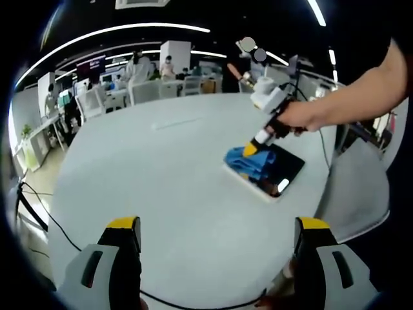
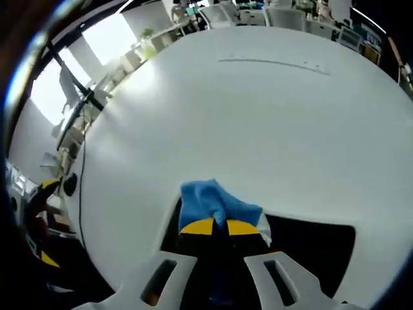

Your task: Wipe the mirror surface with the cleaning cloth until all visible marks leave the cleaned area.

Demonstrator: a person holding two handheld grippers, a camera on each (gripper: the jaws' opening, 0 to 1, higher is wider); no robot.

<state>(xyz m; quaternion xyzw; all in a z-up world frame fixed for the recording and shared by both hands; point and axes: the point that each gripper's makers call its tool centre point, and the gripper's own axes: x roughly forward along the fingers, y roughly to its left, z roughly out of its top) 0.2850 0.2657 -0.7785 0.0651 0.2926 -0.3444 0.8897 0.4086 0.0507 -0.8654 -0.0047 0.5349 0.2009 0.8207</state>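
Mirror (image 1: 276, 173) lies at two o'clock on the white surface (image 1: 161, 194), where the right tool (image 2: 214, 227) clamps the blue cloth (image 2: 210, 203) against it; the left tool (image 1: 216, 236) hangs spread, farther off.

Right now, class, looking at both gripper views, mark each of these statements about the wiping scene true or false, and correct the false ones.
1. The right tongs are shut on the blue cloth. True.
2. The cloth is pressed onto the mirror. True.
3. The left tongs hold a spray bottle. False: their jaws stand open and empty above the white table.
4. The mirror stands upright against a wall. False: it lies flat on the table.
5. The cloth covers the whole mirror. False: dark glass shows bare beside the cloth.
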